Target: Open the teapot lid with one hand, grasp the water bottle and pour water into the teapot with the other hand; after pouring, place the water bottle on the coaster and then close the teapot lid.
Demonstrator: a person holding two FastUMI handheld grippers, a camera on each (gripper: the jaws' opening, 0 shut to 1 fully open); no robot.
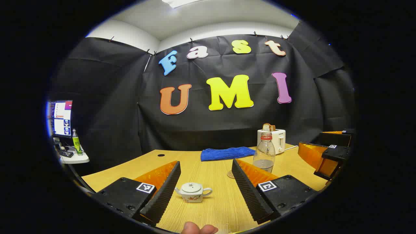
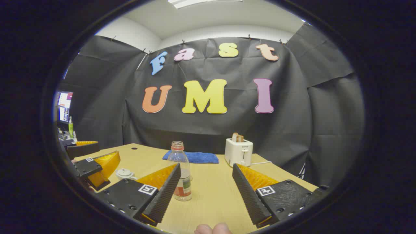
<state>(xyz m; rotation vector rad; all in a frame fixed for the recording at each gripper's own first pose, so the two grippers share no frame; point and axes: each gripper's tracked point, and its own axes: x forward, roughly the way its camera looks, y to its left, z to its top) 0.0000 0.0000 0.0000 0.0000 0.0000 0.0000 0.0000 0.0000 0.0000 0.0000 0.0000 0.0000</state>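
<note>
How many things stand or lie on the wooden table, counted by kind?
Small white ceramic teapot: 1
Clear plastic water bottle: 1
Round coaster: 1
Blue folded cloth: 1
White toaster holding bread: 1
Total: 5

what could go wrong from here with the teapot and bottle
1. The bottle is tall, narrow and looks uncapped; the right gripper is open with the bottle by its left finger, so an off-centre approach could knock it over and spill.
2. The teapot is small, with a tiny lid knob; the open left gripper could push the pot instead of lifting the lid.
3. The coaster sits partly hidden behind a finger, so placing the bottle could miss it.
</note>
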